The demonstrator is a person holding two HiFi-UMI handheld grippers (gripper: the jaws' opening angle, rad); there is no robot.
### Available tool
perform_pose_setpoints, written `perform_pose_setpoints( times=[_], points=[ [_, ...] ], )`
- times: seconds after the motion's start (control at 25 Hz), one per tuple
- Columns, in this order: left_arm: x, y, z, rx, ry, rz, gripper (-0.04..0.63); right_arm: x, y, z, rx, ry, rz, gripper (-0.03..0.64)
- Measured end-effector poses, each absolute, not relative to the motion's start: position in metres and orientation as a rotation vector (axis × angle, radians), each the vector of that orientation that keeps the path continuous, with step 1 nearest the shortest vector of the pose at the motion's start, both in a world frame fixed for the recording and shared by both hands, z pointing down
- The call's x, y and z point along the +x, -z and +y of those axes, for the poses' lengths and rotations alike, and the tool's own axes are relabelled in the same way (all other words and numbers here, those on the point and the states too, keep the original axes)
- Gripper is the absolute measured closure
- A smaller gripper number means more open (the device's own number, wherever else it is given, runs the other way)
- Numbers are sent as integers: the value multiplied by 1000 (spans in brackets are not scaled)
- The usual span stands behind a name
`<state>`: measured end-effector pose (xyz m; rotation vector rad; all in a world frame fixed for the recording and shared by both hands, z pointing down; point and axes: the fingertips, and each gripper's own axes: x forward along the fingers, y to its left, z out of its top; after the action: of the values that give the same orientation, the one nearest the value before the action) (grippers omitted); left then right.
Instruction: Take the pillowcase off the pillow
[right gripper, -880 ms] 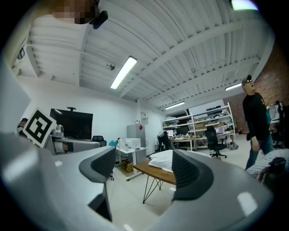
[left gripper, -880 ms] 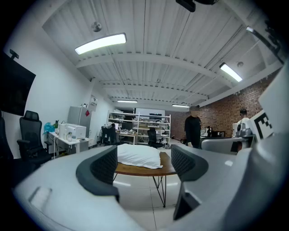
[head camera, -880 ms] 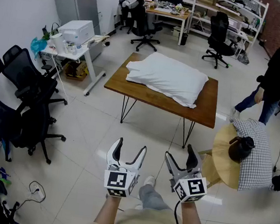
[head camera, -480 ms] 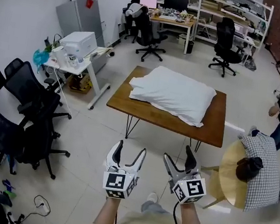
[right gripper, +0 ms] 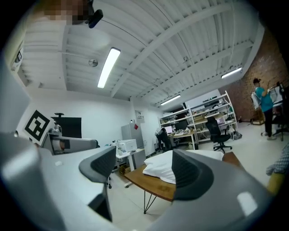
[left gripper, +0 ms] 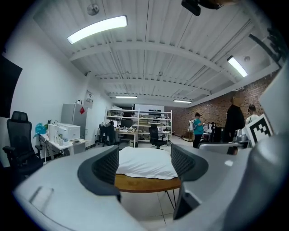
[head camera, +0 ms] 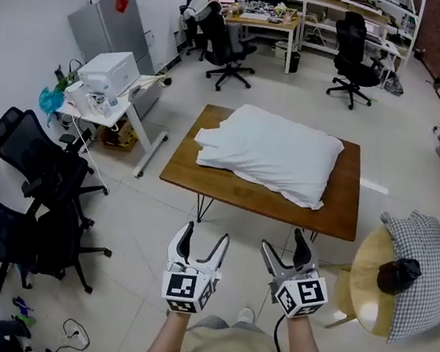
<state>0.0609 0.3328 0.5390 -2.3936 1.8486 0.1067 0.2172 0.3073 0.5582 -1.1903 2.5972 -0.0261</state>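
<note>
Pillowcase (head camera: 277,151), soft, light cloth covering the pillow on the wooden worktop (head camera: 337,217), lies well ahead of the left gripper (head camera: 205,239) and right gripper (head camera: 283,246), both jaws spread empty; probably pinch a loose corner.

You hold both grippers side by side on the near side of the wooden table (head camera: 347,190), well short of its edge. Your left gripper (head camera: 205,239) points toward the table, tipped slightly upward, its jaws spread apart with nothing between them. Your right gripper (head camera: 283,246), just beside it, is likewise spread and empty, leaning a little toward the left one. Your left forearm (head camera: 171,338) and right forearm (head camera: 302,351) both reach forward.
</note>
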Motion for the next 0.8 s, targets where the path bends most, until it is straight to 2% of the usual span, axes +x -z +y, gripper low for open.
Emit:
perform_pose_setpoints(
  times=[0.36, 0.68, 0.8],
  points=[
    [-22, -549, 221, -2425, -137, 1778, 246, 125, -567, 213, -1243, 16, 2638, 239],
    [-161, -537, 119, -2489, -307, 1653, 261, -21, -555, 134, -1205, 157, 2585, 242],
    [-167, -543, 79, -2549, -304, 1634, 261, -35, -559, 103, -1269, 128, 2620, 242]
  ],
)
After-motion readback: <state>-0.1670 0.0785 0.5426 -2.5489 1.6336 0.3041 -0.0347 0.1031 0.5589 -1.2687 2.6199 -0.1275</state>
